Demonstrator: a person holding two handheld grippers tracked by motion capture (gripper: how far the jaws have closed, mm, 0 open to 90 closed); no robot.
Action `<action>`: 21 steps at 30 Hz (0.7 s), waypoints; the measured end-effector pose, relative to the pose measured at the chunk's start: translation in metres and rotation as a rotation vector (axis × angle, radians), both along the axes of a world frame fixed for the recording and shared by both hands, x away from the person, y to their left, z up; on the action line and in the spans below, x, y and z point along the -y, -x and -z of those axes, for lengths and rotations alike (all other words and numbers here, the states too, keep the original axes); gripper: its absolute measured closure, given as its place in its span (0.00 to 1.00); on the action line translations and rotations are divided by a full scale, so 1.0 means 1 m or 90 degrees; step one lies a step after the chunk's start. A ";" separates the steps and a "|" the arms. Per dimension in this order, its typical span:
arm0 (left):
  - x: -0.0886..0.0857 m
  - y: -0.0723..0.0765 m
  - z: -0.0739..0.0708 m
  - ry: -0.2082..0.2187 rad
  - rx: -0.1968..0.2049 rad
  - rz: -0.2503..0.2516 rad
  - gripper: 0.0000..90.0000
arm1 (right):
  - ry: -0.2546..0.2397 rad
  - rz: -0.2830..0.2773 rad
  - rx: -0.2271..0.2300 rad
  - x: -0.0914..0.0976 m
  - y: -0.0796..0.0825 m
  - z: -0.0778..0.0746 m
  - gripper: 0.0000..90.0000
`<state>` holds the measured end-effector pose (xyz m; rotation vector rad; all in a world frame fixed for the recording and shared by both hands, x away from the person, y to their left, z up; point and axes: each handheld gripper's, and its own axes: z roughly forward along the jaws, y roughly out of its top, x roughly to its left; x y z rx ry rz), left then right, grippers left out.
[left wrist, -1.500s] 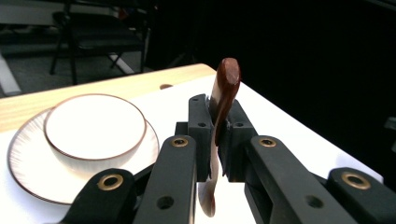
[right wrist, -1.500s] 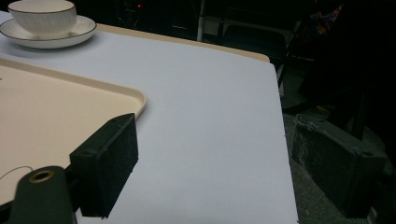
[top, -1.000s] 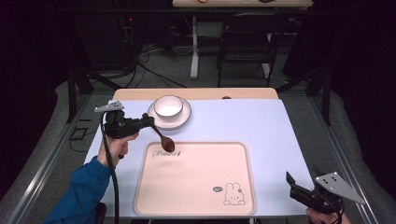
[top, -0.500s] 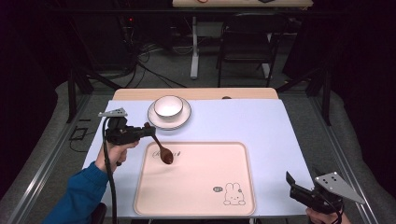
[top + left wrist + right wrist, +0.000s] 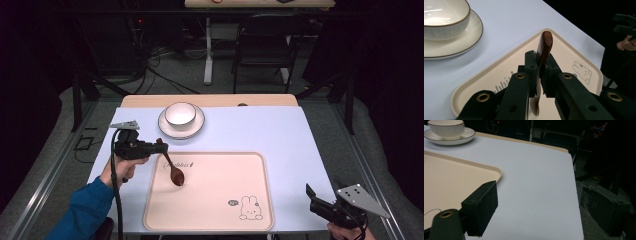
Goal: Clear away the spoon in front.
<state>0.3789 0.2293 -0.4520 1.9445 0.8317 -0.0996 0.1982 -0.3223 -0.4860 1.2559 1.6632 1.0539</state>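
Spoon (image 5: 174,172) in left gripper (image 5: 161,146)

The spoon (image 5: 545,47) looked like dark brown wood with a smooth, faintly glossy finish. The tongs (image 5: 539,72) gripping it were matt black plastic with brass-coloured rivets. The tray (image 5: 225,180) was smooth, matt beige plastic. The bowl (image 5: 180,114) and saucer (image 5: 195,129) were glossy white ceramic. A matt pale sheet covered the counter (image 5: 280,135).
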 end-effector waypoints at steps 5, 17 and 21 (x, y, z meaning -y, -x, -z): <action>0.004 0.002 0.006 -0.026 -0.023 0.034 0.94 | 0.000 0.001 0.000 0.000 0.000 0.000 0.16; 0.007 0.000 0.013 -0.039 -0.028 0.020 0.92 | 0.002 0.002 -0.001 0.000 0.000 0.000 0.16; 0.009 -0.003 0.023 -0.043 -0.037 0.010 0.89 | -0.001 0.001 -0.002 0.000 0.000 0.000 0.16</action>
